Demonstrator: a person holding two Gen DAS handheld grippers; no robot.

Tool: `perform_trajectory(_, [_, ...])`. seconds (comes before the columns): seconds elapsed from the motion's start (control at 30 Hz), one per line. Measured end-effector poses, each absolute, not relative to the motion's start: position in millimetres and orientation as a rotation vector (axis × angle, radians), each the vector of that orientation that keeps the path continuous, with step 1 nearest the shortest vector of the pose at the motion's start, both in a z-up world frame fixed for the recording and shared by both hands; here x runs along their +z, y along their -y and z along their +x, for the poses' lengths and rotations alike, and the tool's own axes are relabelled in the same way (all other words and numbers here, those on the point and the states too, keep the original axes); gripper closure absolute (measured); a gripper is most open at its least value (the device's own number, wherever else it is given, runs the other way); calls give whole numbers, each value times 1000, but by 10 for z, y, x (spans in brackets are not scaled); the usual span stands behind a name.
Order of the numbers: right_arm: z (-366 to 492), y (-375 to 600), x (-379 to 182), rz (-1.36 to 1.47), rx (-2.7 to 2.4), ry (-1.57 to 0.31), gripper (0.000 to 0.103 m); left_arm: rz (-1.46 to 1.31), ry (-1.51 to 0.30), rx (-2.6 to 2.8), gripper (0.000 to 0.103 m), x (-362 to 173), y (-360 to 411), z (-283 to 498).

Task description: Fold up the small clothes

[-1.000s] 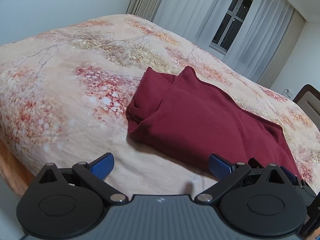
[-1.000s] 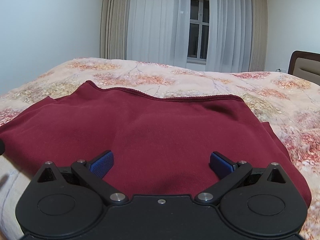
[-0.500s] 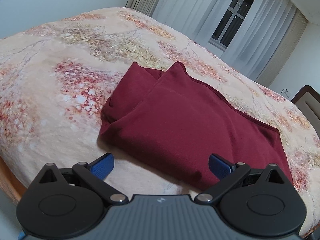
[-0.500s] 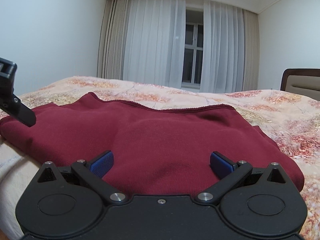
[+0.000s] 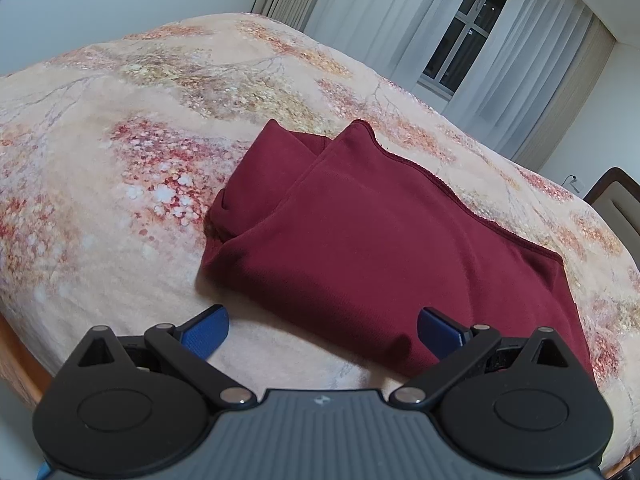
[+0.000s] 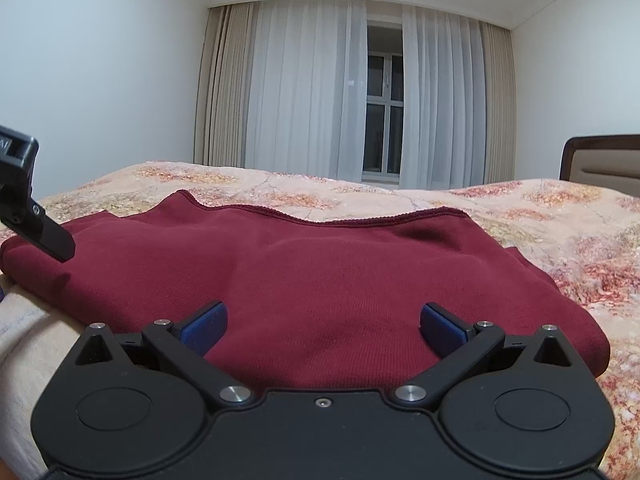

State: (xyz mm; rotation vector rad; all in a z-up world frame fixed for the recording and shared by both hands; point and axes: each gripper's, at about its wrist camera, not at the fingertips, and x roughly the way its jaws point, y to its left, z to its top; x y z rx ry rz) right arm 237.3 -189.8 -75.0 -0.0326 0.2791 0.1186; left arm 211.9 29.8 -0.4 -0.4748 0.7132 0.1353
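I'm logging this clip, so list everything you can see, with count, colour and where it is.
garment: one, dark red, folded, lying on the bed near its front edge
bedspread: one, peach with red and yellow floral print, covering the bed
curtains: sheer white with beige drapes at the sides, across the far wall
window: one, dark panes, between the sheers
headboard: one, dark frame with beige panel, at right
left tongs: black with blue pads, open, at the garment's near edge
right tongs: black with blue pads, open, over the garment
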Motion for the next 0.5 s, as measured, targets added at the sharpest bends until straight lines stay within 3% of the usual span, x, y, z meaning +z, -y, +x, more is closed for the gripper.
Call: perform_trajectory(0.5, [2359,1931,-778,-18,130,-270,1,-442,-713,166,0,-43,-245,2185])
